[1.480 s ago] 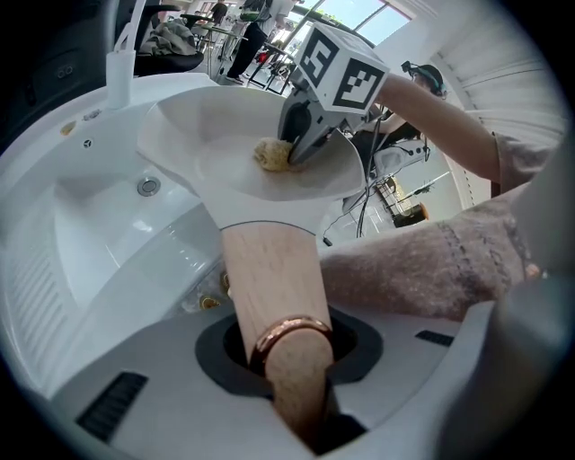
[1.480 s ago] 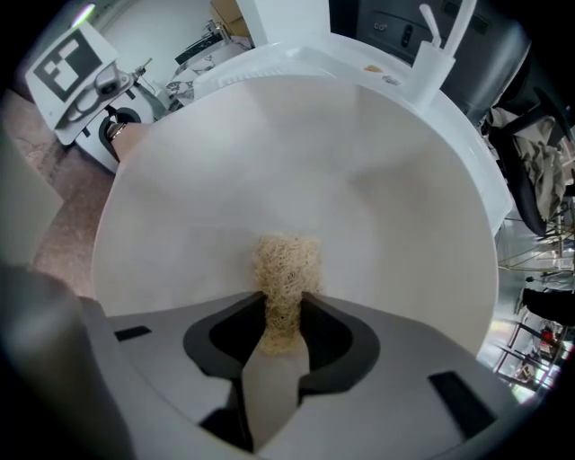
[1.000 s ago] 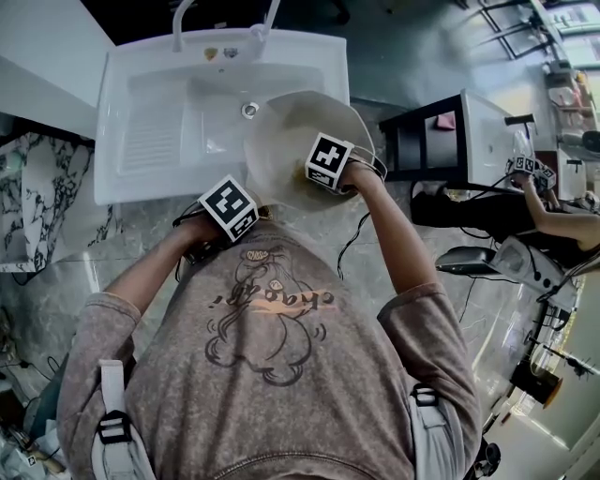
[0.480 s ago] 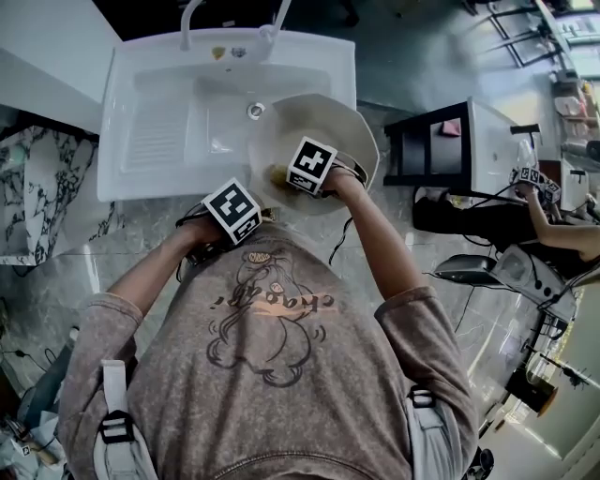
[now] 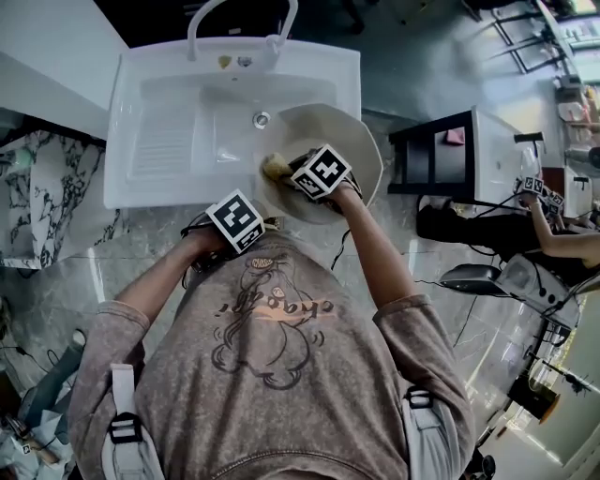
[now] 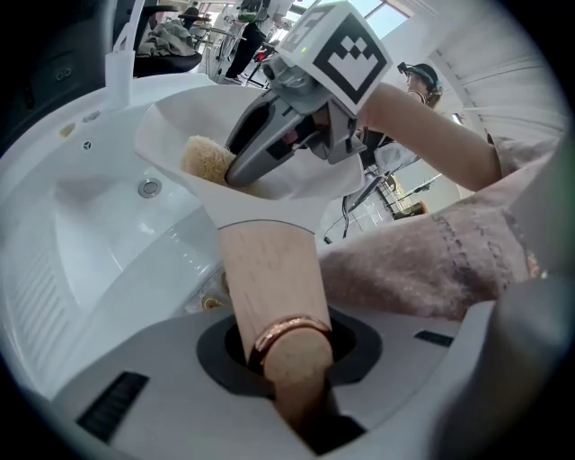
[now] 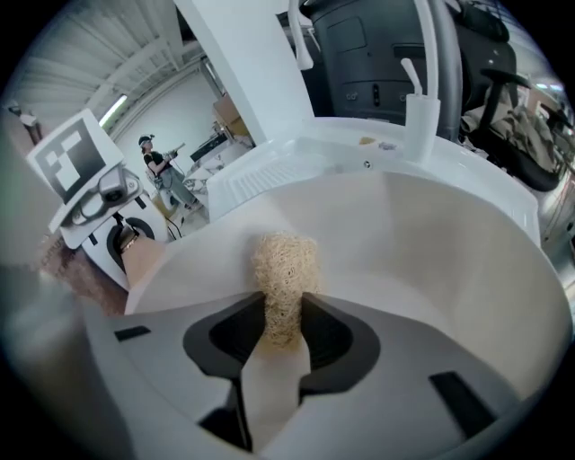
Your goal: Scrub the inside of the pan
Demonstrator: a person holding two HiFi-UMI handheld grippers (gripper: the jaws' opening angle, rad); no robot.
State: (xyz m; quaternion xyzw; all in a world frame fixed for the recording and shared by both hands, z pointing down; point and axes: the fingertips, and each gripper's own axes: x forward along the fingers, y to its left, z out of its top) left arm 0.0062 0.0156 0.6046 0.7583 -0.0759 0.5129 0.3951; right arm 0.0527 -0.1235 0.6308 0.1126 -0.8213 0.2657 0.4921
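Tongs both loaded: left tongs (image 6: 286, 355) clamp the pan's wooden handle (image 6: 268, 269); right tongs (image 7: 283, 328) clamp the scrubber (image 7: 286, 265).

Nearest the operator, the left tongs are closed on the handle at its copper-coloured ring (image 6: 289, 331), and the handle runs forward from there to the pan (image 5: 349, 141). The pan is a pale, wide, deep vessel held tilted over the right-hand part of the white sink (image 5: 169, 183), with its right side overhanging the sink edge. The right tongs reach into the pan, jaws narrow on the lower end of the tan, fibrous scrubber. The scrubber's free end lies against the pan's inner wall on the side toward the basin. Beyond the pan are the drain (image 5: 262, 120) and a ribbed drainboard (image 5: 155, 141) to its left. The faucet (image 5: 239, 19) stands at the sink's back rim.
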